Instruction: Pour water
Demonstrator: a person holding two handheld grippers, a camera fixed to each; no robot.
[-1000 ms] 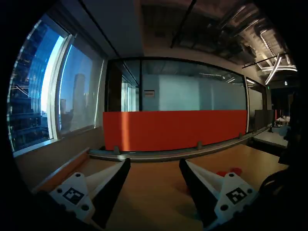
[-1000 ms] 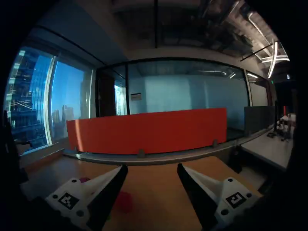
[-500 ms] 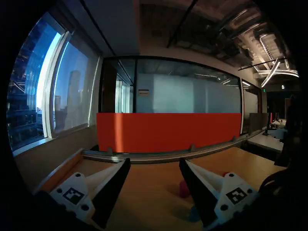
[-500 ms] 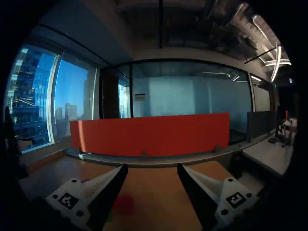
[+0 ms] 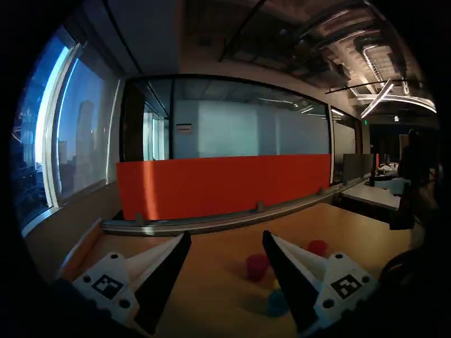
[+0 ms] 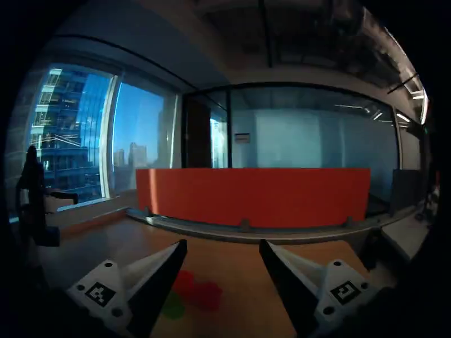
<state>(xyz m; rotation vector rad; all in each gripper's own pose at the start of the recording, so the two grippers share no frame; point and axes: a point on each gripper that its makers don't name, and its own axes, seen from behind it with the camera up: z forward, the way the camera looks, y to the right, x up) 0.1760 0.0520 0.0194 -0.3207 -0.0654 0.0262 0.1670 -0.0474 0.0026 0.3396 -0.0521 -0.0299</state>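
In the left gripper view, my left gripper [image 5: 225,248] is open above a wooden table [image 5: 220,293]. A magenta cup [image 5: 257,266] stands between its fingers, farther off on the table. A red cup [image 5: 317,247] shows past the right finger, and a blue cup [image 5: 276,302] sits low beside that finger. In the right gripper view, my right gripper [image 6: 222,254] is open with nothing between its fingers. Two red cups [image 6: 198,290] and a green one [image 6: 172,308] lie on the table just past its left finger.
An orange divider panel [image 5: 225,183] on a metal rail runs along the table's far edge, also orange panel [image 6: 253,194]. Tall windows [image 5: 62,146] stand on the left. A dark object [image 6: 32,197] rises at the left edge of the right gripper view. Another desk [image 5: 372,194] lies to the right.
Both grippers have tilted down and turned, so the table and the cups came into sight. The left view swung right; the right view swung left. Both stayed open.
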